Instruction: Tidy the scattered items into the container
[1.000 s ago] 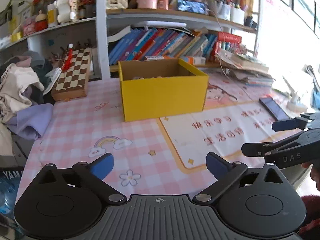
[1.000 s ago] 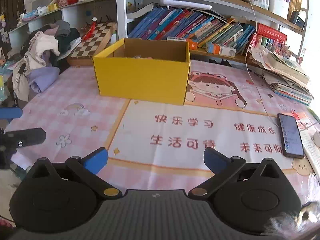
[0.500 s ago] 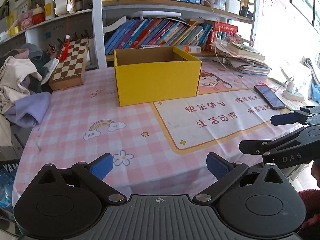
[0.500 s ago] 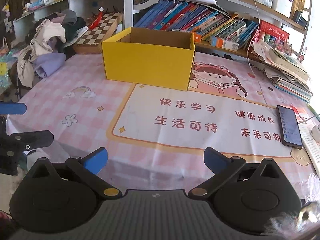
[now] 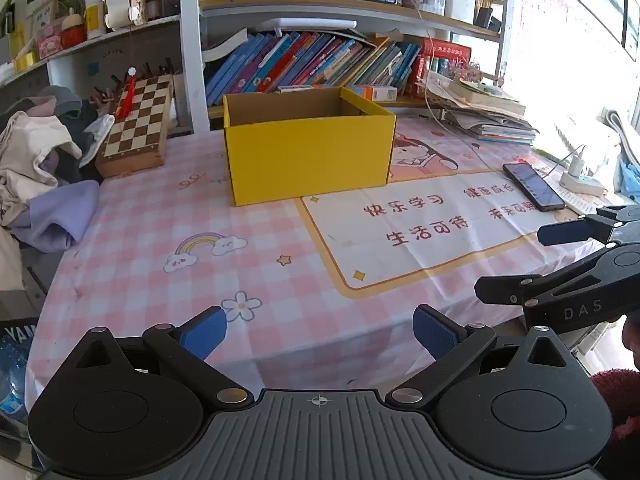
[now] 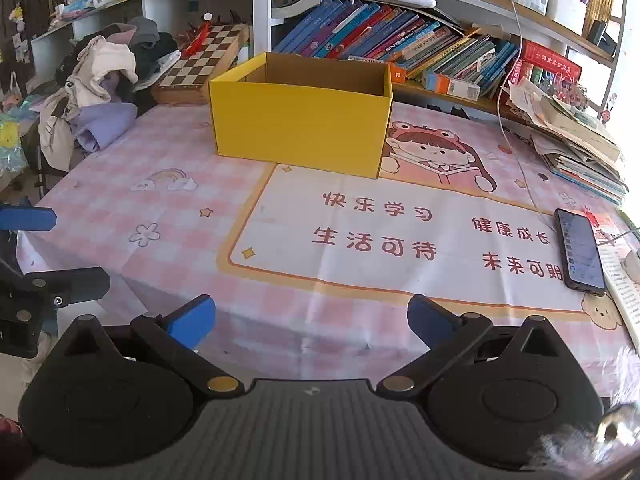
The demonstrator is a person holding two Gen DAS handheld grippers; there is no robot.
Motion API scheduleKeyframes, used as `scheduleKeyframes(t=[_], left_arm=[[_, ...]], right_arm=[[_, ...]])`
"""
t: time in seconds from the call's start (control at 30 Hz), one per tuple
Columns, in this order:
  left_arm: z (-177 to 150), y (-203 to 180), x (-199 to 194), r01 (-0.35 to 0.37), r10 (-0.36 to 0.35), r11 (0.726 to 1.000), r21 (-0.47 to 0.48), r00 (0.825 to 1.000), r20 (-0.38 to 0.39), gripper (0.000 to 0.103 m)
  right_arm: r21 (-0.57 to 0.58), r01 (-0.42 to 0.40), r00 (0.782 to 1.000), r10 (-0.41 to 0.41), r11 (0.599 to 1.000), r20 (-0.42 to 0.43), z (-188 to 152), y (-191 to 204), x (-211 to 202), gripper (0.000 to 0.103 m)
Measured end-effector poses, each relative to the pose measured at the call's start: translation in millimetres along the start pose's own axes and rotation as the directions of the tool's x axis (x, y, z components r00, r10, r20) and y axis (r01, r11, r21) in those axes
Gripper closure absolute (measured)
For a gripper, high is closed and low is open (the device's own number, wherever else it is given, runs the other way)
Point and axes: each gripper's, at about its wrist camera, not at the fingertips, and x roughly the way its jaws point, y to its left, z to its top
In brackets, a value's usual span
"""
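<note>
Low in each frame, the left gripper [image 5: 320, 330] and right gripper [image 6: 310, 318] hang with fingers apart and empty, off the near table edge. The yellow box [image 5: 308, 160] sits upper centre, its floor hidden. No loose items show on the cloth [image 5: 200, 216], so I judge tidying finished; best keep clear of the phone [image 6: 580, 250].

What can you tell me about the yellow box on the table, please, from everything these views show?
The yellow box is an open-topped rectangular carton, seemingly cardboard: bright yellow outside, plain brown inside. It stands upright and square on the pink checked tablecloth, its right front corner at the edge of the printed cartoon panel. Nothing else touches it; the chessboard leans apart to its left and the bookshelf sits behind. Its contents are hidden below the rim from these angles. Both claws are open and well short of it.
</note>
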Motion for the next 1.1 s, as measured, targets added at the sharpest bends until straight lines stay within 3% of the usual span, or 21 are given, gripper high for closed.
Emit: scheduleKeyframes(t=[1.1], left_arm=[[-1.8,-0.8,6.8,0.006,-0.007,1.000,-0.028,0.999,-0.040,0.002]], right_arm=[[-0.035,-0.004,0.999,0.002,0.999,-0.032,-3.2,3.0,5.7,0.000]])
